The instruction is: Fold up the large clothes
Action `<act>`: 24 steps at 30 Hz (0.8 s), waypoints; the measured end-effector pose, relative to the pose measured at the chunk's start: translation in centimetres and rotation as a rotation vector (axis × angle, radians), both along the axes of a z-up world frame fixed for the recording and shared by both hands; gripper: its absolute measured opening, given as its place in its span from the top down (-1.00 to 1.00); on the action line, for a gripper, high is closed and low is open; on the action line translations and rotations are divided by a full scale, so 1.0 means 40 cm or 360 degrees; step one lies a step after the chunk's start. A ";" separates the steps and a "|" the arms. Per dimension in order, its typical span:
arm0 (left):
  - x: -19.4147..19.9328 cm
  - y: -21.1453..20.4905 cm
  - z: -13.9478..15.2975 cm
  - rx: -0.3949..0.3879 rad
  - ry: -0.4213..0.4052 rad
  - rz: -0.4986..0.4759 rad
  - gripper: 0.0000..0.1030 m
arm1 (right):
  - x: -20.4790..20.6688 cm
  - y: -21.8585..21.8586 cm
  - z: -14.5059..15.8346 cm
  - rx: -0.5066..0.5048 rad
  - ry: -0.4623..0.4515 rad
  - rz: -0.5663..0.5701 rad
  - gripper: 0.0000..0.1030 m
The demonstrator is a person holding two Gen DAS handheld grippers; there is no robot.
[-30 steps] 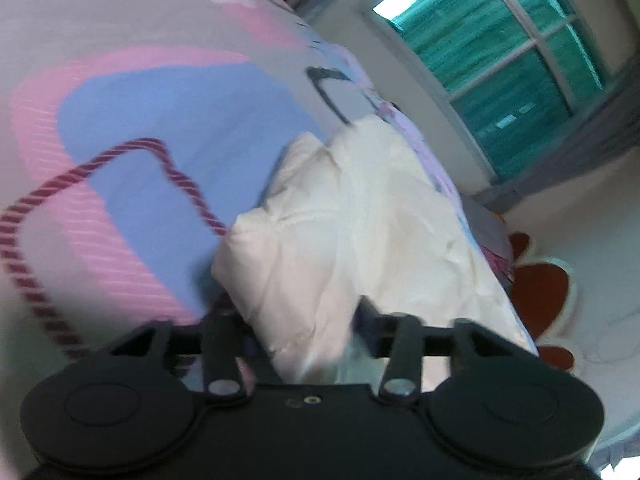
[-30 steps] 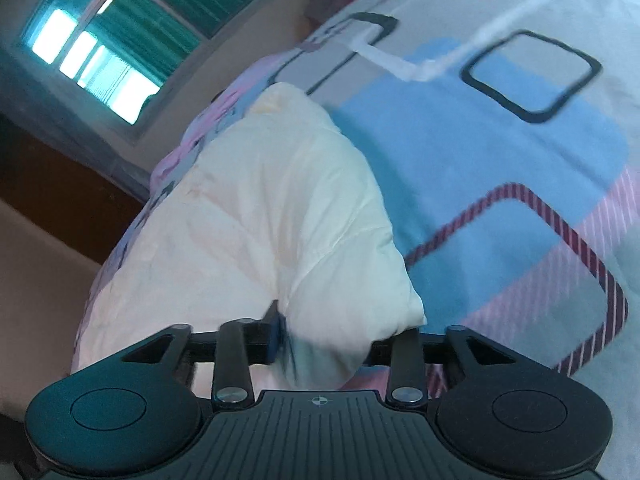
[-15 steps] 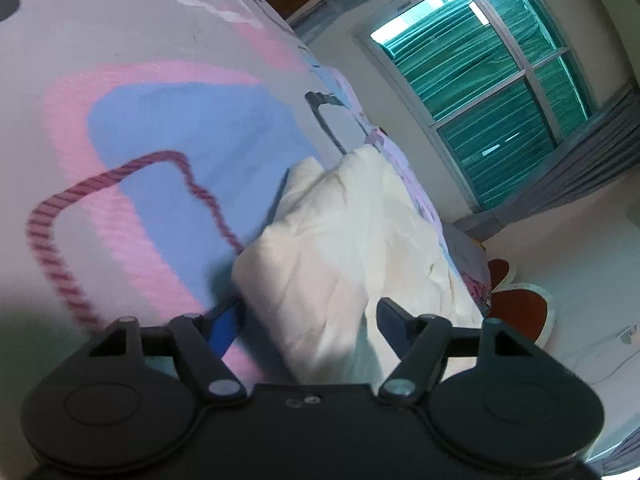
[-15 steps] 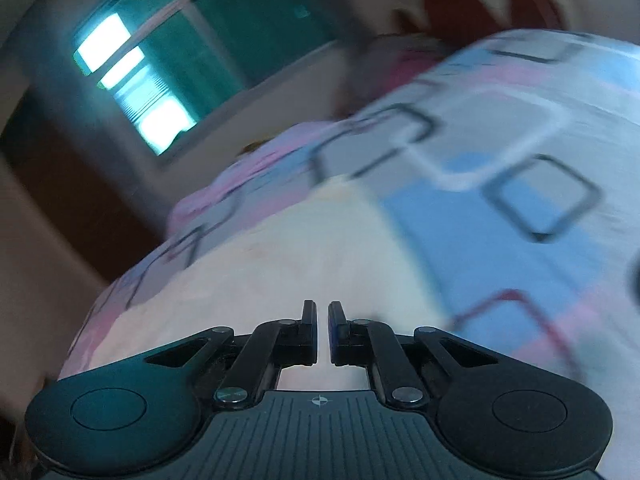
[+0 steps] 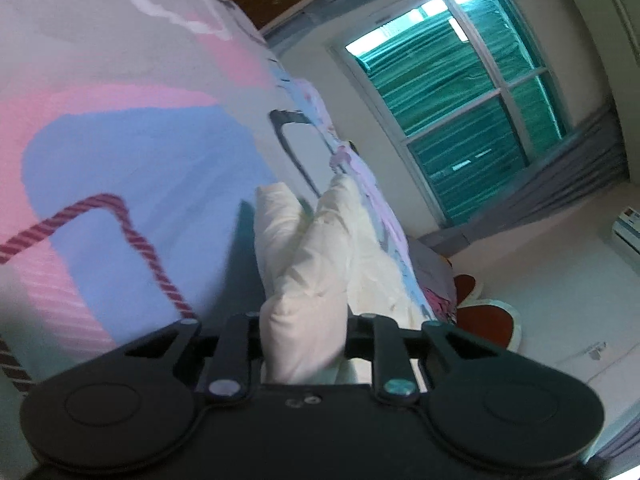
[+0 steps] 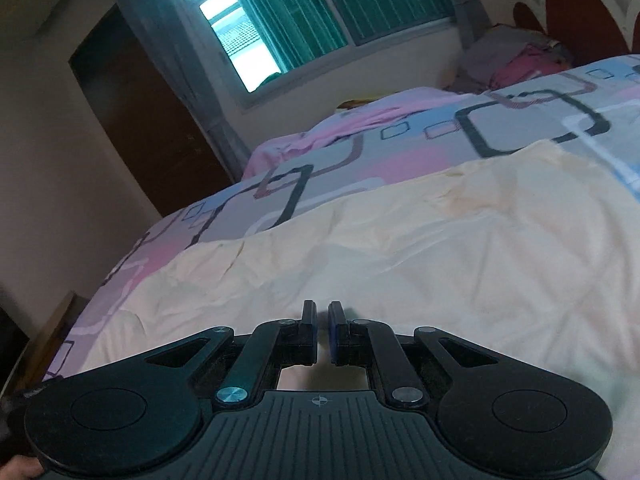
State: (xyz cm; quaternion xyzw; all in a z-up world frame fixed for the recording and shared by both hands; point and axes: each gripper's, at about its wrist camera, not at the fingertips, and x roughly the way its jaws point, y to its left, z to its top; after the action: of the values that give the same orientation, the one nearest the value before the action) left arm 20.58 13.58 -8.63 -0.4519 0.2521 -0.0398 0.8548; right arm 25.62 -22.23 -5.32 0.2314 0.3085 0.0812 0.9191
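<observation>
Daylight comes through a teal-curtained window (image 5: 460,96) at the upper right of the left wrist view, and the same window (image 6: 280,16) sits at the top centre of the right wrist view, beside a dark wooden door (image 6: 140,120) at the upper left. Below it stretches a bed whose bedspread (image 5: 120,160) is printed with pink, blue and grey patches and rounded dark-outlined squares. A red and white scalloped headboard (image 6: 580,8) shows in the upper right corner of the right wrist view.

On the bedspread lies the cream garment (image 6: 400,260), rumpled, filling the middle and right of the right wrist view. In the left wrist view the same cream garment (image 5: 312,272) rises from the lower centre towards the middle of the frame in a bunched, doubled-up ridge.

At the bottom centre of that view, the left claw (image 5: 304,328) has a thick fold of the garment between its fingers; its jaws are closing, with the cloth bulging up between them and pressed on both sides.

The right claw (image 6: 322,324) sits at the bottom centre of its view, just above the cream cloth, fingers drawn together with only a narrow slit between them and nothing caught there.
</observation>
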 end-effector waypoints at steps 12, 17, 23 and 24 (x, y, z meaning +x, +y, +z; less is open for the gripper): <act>0.046 -0.108 0.162 0.0265 -0.0278 -0.0243 0.61 | 0.011 -0.014 -0.061 -0.0012 0.0168 -0.0102 1.00; 0.061 -0.130 0.188 0.0365 -0.0288 -0.0311 0.61 | -0.081 -0.066 -0.011 0.0081 0.0215 -0.0078 1.00; 0.051 -0.184 0.230 0.0450 -0.0318 -0.0379 0.61 | -0.074 -0.032 -0.109 0.0075 0.0420 0.0044 1.00; 0.050 -0.201 0.241 0.0477 -0.0332 -0.0399 0.61 | -0.066 -0.031 -0.116 0.0068 0.0422 0.0062 1.00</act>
State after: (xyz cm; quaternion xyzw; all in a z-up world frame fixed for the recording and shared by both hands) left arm 22.59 5.55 1.01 -0.2785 0.2197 -0.1543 0.9222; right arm 23.00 -23.46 -9.95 0.2536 0.4300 0.0742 0.8633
